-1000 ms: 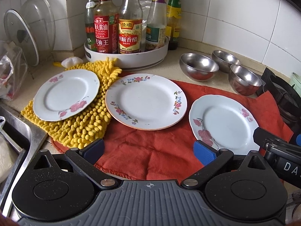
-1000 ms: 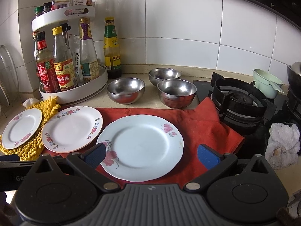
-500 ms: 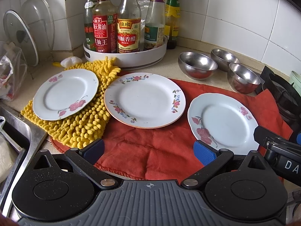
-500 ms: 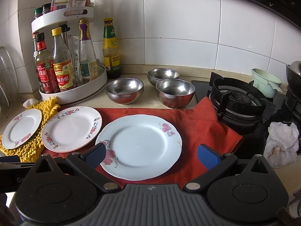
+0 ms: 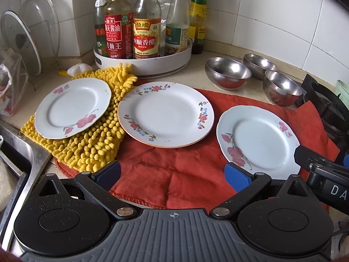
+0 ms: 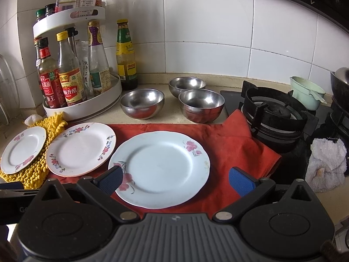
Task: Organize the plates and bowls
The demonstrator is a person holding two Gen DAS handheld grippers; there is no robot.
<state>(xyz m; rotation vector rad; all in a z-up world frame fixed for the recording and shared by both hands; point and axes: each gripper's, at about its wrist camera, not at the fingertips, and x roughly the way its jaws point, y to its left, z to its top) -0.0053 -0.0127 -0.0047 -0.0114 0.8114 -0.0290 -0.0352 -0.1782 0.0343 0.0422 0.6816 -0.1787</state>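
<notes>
three plates lay apart in a row on red cloth and yellow mat, three steel bowls grouped behind on the surface, probably awaiting stacking. left hand-held gripper and right hand-held gripper hovered spread wide, empty.

Three plates sat in a row along the counter's front edge. The left plate lay on a mat near the sink; the middle plate and right plate lay on a cloth. Behind them stood a bottle rack toward the left, three bowls toward the right, and the stove farthest right.
</notes>
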